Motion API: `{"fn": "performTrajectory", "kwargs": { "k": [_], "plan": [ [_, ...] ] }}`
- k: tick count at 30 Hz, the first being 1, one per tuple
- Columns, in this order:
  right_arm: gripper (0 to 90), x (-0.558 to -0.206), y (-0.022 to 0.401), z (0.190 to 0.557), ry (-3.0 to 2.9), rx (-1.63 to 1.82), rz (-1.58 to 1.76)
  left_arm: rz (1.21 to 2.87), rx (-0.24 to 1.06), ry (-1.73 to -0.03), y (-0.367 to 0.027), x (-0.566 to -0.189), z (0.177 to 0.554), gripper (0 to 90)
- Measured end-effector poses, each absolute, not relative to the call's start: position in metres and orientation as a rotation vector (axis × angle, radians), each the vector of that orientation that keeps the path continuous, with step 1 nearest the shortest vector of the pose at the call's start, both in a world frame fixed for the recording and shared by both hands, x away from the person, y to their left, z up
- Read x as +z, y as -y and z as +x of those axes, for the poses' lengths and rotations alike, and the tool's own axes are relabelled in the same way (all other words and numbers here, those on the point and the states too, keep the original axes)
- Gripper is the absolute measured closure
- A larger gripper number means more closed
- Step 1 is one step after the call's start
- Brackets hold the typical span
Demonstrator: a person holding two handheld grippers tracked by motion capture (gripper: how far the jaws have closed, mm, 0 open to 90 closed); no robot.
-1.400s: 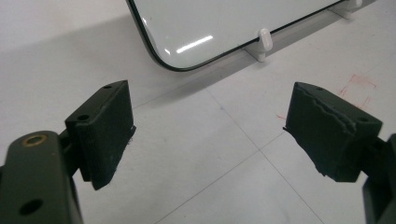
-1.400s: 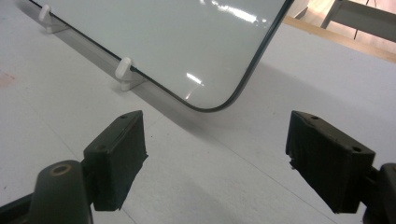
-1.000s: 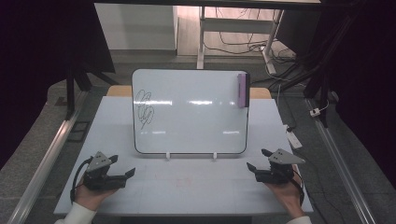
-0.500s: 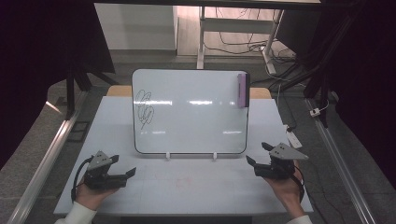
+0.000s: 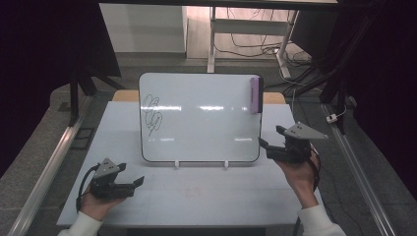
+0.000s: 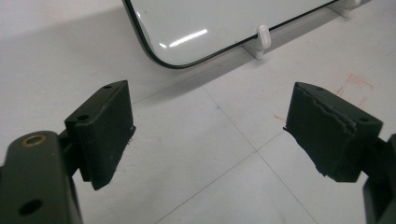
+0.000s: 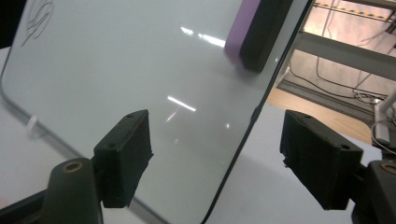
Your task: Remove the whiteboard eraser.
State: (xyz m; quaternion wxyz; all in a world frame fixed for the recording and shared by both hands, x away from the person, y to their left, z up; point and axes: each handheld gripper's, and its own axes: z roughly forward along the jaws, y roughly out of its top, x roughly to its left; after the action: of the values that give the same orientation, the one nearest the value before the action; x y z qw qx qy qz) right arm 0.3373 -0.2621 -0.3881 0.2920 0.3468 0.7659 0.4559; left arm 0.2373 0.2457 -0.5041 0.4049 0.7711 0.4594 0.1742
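Whiteboard stands upright mid-worktop, black scribble at its left, purple eraser at its upper right edge. Right gripper raised beside whiteboard's lower right corner, jaws empty, just been closing slightly. Left gripper low, front-left of whiteboard.

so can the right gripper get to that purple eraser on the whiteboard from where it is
Probably yes. The right gripper is open beside the whiteboard's right edge, and the purple eraser sits just above it at the top right corner, with nothing between them.
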Motion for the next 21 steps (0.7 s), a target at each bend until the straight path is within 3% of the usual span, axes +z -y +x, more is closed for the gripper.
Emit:
{"fn": "performTrajectory", "kwargs": {
  "k": [12,21],
  "plan": [
    [32.4,-0.355,0.228,0.392,-2.001,1.142,1.034,1.946,0.444,-1.159,-0.247,-0.506,0.239,15.8],
    [41.3,-0.353,0.212,0.411,-1.989,1.053,1.095,1.934,0.445,-1.169,-0.251,-0.508,0.240,15.7]
  ]
}}
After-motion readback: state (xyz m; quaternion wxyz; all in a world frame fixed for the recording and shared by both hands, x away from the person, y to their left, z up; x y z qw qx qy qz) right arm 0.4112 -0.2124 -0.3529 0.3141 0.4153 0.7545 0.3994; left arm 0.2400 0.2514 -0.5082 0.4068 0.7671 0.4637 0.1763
